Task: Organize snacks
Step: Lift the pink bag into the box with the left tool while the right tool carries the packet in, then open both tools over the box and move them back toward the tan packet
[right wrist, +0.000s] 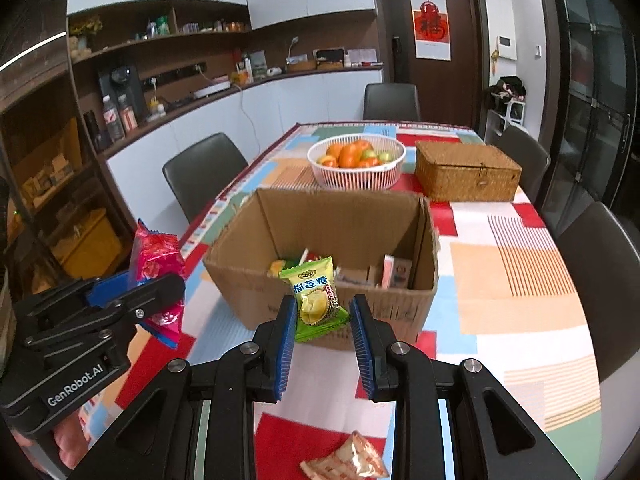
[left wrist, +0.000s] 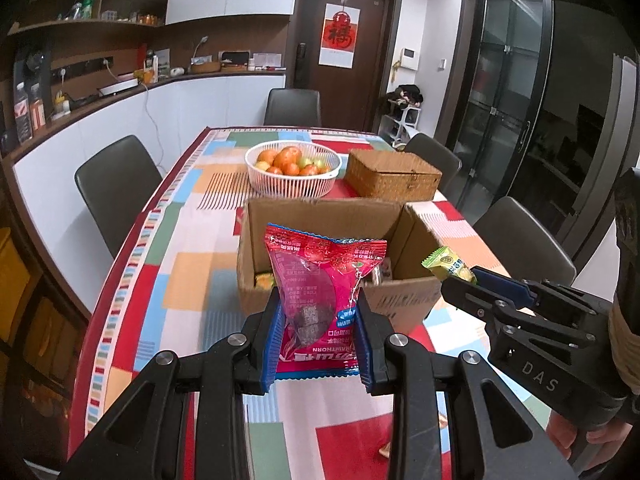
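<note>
An open cardboard box (left wrist: 320, 216) (right wrist: 344, 216) stands on the table with several snacks inside. My left gripper (left wrist: 320, 320) is shut on a red hawthorn snack bag (left wrist: 320, 280), held just before the box's near wall; the bag also shows in the right wrist view (right wrist: 154, 260). My right gripper (right wrist: 323, 320) is shut on a green durian candy packet (right wrist: 316, 296), held at the box's near wall; the packet shows in the left wrist view (left wrist: 448, 266). An orange-white snack packet (right wrist: 346, 460) lies on the table below the right gripper.
A white basket of fruit (left wrist: 294, 172) (right wrist: 356, 160) and a closed wicker box (left wrist: 392, 176) (right wrist: 466, 170) stand behind the cardboard box. Dark chairs (left wrist: 116, 188) surround the table with its colourful cloth (right wrist: 520, 280).
</note>
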